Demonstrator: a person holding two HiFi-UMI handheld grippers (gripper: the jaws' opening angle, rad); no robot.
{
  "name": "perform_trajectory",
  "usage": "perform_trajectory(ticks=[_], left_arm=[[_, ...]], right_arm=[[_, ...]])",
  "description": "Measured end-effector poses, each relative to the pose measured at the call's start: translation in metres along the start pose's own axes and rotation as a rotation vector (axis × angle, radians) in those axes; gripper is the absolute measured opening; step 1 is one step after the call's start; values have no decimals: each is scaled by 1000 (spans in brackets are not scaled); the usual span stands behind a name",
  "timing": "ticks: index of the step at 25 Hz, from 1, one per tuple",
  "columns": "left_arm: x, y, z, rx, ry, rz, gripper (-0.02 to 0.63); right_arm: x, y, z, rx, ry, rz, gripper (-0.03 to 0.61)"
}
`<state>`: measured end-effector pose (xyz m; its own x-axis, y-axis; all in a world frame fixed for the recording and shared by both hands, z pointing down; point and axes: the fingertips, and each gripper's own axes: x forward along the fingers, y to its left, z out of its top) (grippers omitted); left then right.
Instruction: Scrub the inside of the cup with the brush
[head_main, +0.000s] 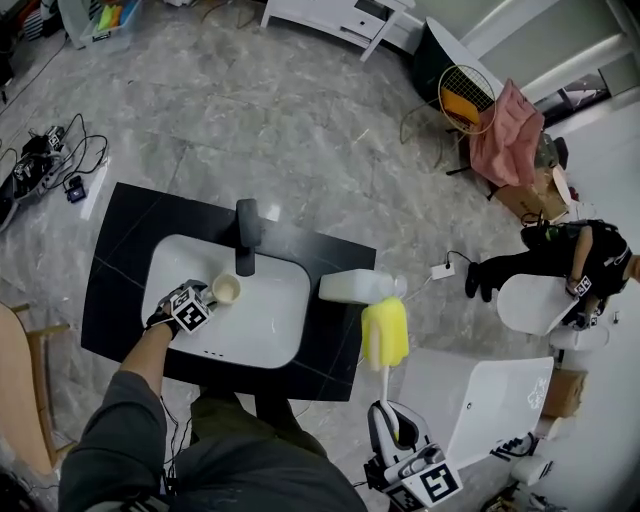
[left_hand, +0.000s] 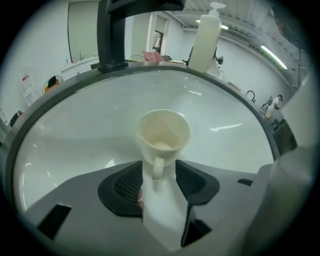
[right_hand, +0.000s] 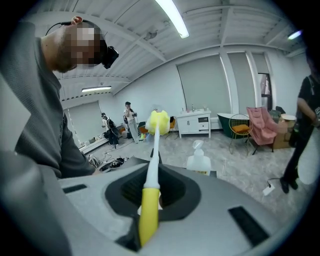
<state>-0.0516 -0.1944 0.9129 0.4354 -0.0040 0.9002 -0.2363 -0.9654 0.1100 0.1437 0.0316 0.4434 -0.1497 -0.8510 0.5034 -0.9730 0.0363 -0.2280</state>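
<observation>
Left gripper view: left tongs (left_hand: 159, 172) spread astride the cup (left_hand: 163, 132) handle in the open sink (left_hand: 75, 125); right tongs (right_hand: 155, 186) pinch the brush (right_hand: 151, 165).

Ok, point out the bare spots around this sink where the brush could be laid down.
Bare: the black counter strip left of the basin, and the basin floor between the cup and its right wall. Crowded: the back, with faucet, cup, left gripper, and the bottle at right.

Bright, even light from ceiling strip lights (right_hand: 171, 19); glare streaks on the white sink basin (left_hand: 225, 125). Both gripper views bulge fisheye, corners black; near jaws soft-focused.
</observation>
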Motion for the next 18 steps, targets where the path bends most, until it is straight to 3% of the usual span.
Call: perform_trajectory(ticks=[8,13,18], left_arm=[[21,4,-2,83,19,14,139],[22,2,-2,194,17,43,57],[14,-1,5,306,-1,84,52]], right_arm=[[0,-10,-12,10,29,-21,28],[3,-14,-17,17,47,-23,28],[11,-10,-19,12,60,6,28]])
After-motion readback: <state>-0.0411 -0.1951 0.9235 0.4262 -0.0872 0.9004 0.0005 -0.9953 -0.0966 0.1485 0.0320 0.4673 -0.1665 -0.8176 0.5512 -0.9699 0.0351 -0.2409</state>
